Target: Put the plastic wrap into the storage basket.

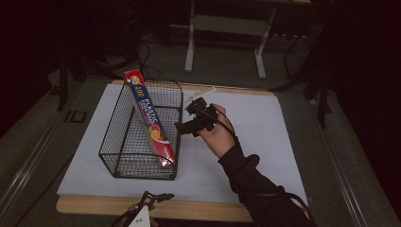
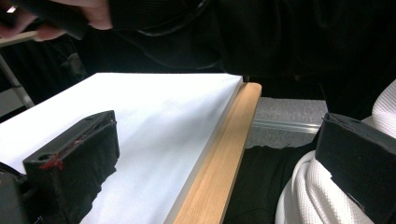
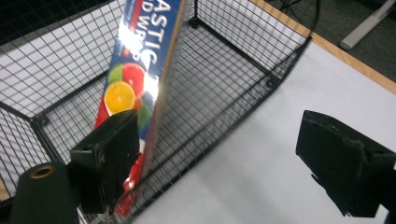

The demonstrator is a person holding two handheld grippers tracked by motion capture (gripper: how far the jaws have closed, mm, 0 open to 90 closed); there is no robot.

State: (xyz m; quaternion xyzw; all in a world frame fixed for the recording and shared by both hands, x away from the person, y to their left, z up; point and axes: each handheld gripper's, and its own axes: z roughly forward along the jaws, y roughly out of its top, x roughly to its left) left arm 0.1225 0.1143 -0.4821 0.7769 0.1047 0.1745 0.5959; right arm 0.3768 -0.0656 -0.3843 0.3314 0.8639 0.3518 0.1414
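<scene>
Plastic wrap box [image 1: 150, 122] sits inside the wire basket [image 1: 124, 166], leaning diagonally: bottom end down at the near right corner, top end poking up over the far left rim. Looks like the drop-in is done, judging by how it lies; nobody's holding it.

Largest first. Worktop [image 1: 265, 142] w/ white sheet, wood edge along the near side, mostly bare apart from the basket on its left half. Basket is black mesh, rectangular, open top, standing upright on the sheet. The box is the one item in it, long & narrow, blue/red w/ fruit print; in the right gripper view [image 3: 140, 70] it shows thru the mesh, resting against the basket's side wall.

Right gripper [image 1: 182, 126] is just beside the basket's right wall, outside it, pointing at it. Its fingers [image 3: 109, 154] stand wide, nothing betw. them; one finger overlaps the box in that view but no contact that I can see. Left gripper [image 1: 158, 196] is low at the near worktop edge, well apart from the basket. Its fingers [image 2: 74, 163] are wide too, empty, w/ white sheet and wood edge between them.

What's left, by my read: prob. little. Box could be nudged flatter if it needs to lie fully inside, since its top end sticks above the rim. Otherwise right hand just needs to clear off.
</scene>
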